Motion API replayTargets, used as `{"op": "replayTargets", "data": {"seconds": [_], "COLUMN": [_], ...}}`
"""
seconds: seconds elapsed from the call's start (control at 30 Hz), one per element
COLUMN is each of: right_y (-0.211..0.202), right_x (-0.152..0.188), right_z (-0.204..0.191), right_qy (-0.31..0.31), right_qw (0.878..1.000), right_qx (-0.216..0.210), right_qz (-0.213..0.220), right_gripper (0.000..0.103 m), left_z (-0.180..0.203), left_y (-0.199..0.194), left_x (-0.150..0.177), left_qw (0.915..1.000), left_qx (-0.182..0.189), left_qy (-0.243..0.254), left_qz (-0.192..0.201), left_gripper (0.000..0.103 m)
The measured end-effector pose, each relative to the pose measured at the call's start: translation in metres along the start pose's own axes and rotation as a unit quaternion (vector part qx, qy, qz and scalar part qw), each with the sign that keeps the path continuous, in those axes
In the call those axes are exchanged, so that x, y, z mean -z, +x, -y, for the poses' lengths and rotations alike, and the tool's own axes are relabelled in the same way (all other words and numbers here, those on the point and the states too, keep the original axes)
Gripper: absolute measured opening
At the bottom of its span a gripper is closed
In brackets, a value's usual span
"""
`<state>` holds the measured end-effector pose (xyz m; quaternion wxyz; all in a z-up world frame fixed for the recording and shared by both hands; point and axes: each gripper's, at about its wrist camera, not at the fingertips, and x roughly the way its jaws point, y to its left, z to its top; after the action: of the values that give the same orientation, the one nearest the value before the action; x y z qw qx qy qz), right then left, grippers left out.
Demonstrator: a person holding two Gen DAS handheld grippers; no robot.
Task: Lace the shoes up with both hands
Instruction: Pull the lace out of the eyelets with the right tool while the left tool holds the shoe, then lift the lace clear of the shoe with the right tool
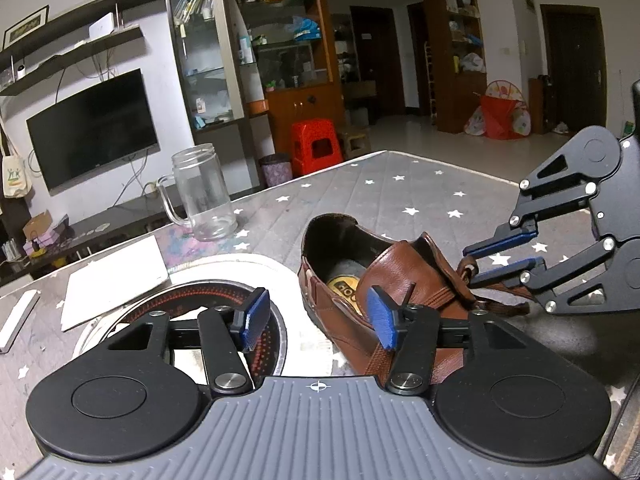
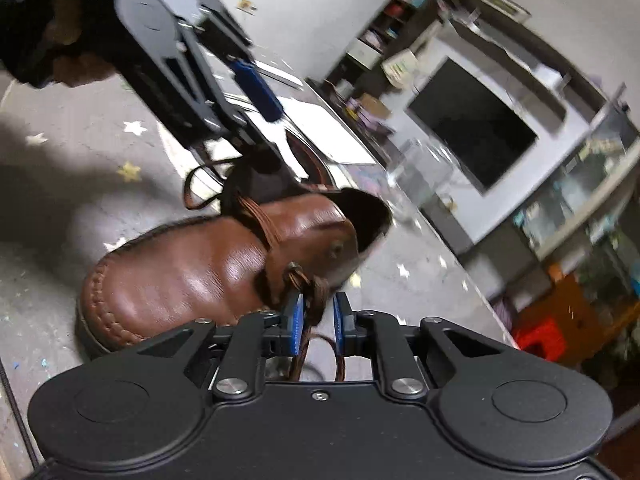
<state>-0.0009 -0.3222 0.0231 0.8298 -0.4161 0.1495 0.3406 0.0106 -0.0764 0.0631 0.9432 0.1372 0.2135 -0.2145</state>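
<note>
The brown shoe (image 1: 360,280) sits mid-tabletop (image 1: 420,184). The right hand-held gripper (image 2: 316,322) has its pads partly apart around the lace (image 2: 316,300), not pinching it, probably lining up a grab. The left hand-held gripper (image 1: 320,316) is wide open and empty beside the shoe, likely ready to steady it.

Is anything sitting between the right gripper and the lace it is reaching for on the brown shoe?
Nothing visible does. The right gripper has its blue pads on either side of the brown cord lace where it leaves the brown leather shoe, with a gap still showing. The clear glass mug stands well away behind the shoe.
</note>
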Motion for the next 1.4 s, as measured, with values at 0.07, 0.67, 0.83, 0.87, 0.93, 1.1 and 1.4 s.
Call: {"op": "replayTargets", "data": {"seconds": [0.07, 0.67, 0.83, 0.87, 0.93, 1.1, 1.4], "right_y": [0.000, 0.002, -0.003, 0.000, 0.007, 0.014, 0.012], "right_x": [-0.001, -0.004, -0.011, -0.012, -0.010, -0.002, -0.003], "right_z": [-0.007, -0.020, -0.008, -0.008, -0.007, -0.003, -0.017], "right_qy": [-0.042, -0.104, -0.071, -0.076, -0.082, -0.072, -0.111], "right_qw": [0.999, 0.986, 0.982, 0.981, 0.981, 0.987, 0.991], "right_qx": [0.004, 0.131, 0.176, 0.179, 0.177, 0.135, 0.071], "right_qz": [0.002, 0.025, 0.028, 0.015, -0.012, -0.050, -0.023], "right_gripper": [0.016, 0.005, 0.005, 0.005, 0.005, 0.007, 0.028], "left_z": [0.000, 0.000, -0.002, -0.002, -0.003, -0.004, -0.005], "left_y": [0.000, 0.002, 0.002, 0.001, 0.001, 0.002, -0.001], "left_x": [0.000, 0.006, 0.008, 0.008, 0.010, 0.011, 0.007], "left_qw": [1.0000, 1.0000, 0.9999, 0.9999, 0.9999, 1.0000, 1.0000], "left_qx": [-0.001, -0.002, -0.009, -0.010, -0.010, -0.007, -0.006], "left_qy": [0.001, 0.001, -0.001, -0.001, -0.001, -0.005, -0.005], "left_qz": [0.000, -0.005, -0.008, -0.009, -0.007, -0.004, -0.005], "left_gripper": [0.057, 0.060, 0.061, 0.061, 0.061, 0.062, 0.062]}}
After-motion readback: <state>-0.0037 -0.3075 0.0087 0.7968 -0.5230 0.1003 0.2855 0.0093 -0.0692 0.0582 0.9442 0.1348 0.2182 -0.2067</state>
